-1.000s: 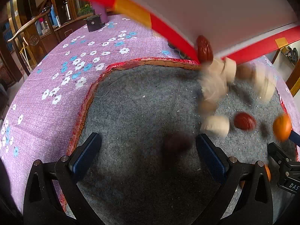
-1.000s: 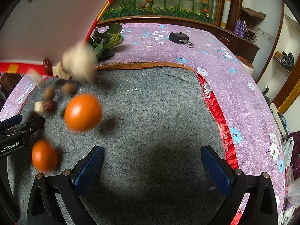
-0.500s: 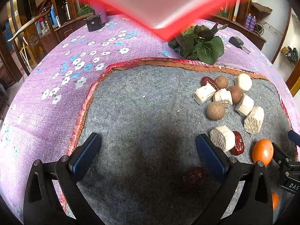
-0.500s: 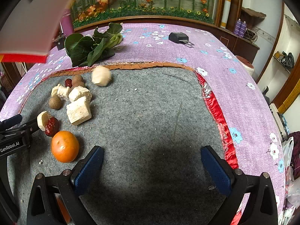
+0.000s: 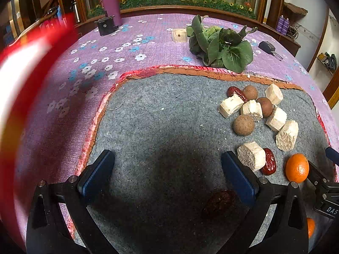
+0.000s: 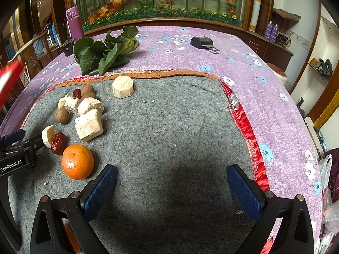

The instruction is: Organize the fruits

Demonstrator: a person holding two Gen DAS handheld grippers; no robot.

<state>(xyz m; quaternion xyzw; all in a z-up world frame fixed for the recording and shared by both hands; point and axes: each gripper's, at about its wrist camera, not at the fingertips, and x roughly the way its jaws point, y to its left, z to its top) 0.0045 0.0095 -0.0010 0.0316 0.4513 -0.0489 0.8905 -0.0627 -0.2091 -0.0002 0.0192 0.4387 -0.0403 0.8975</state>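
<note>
Fruit lies scattered on a grey felt mat. In the left wrist view an orange sits at the right, with a red date, several pale cut chunks and brown round longans nearby. A dark date lies in shadow by my left gripper's right finger. My left gripper is open over bare mat. In the right wrist view the orange rests just left of my open right gripper, beside a date and chunks. A second orange peeks at the lower right.
Leafy greens lie on the purple flowered tablecloth beyond the mat. A purple flask, a small black box and a black key fob stand further back. A blurred red and white box crosses the left edge.
The red and white box, tipped over the mat a second ago with fruit tumbling out, has swung away to the left. The fruit has come to rest. Both grippers held still.
</note>
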